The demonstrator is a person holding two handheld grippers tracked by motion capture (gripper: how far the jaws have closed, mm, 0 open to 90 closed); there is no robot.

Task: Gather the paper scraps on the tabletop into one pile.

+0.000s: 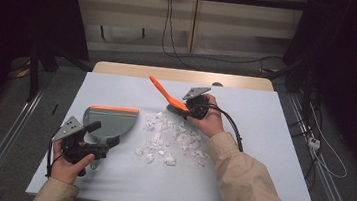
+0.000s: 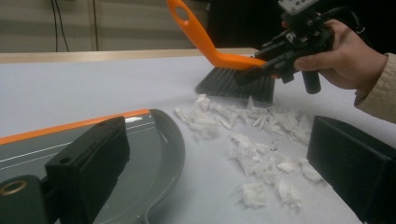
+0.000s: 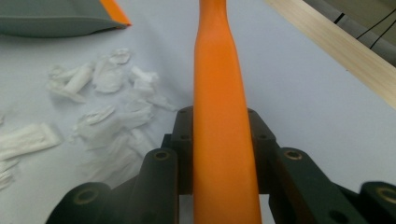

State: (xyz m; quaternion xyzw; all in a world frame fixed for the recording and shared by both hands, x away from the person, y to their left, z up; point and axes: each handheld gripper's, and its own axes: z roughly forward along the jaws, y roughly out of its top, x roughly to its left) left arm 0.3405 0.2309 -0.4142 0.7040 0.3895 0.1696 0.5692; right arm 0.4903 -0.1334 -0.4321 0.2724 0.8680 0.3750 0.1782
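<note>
An orange-handled brush (image 1: 167, 95) with dark bristles (image 2: 233, 86) stands on the pale mat at the far edge of a heap of white paper scraps (image 1: 172, 137). My right gripper (image 1: 185, 109) is shut on its orange handle (image 3: 219, 116), which runs up between the jaws. A grey dustpan (image 1: 114, 119) with an orange lip lies flat to the left of the scraps (image 2: 252, 140). My left gripper (image 1: 105, 134) hovers at the dustpan's rear, its jaws wide open; one jaw is over the pan (image 2: 149, 140), and bare mat lies between them.
The pale blue-grey mat (image 1: 261, 154) covers a wooden table whose far edge (image 1: 184, 75) shows beyond it. Cables run over the floor behind and to the right. Dark curtains flank both sides.
</note>
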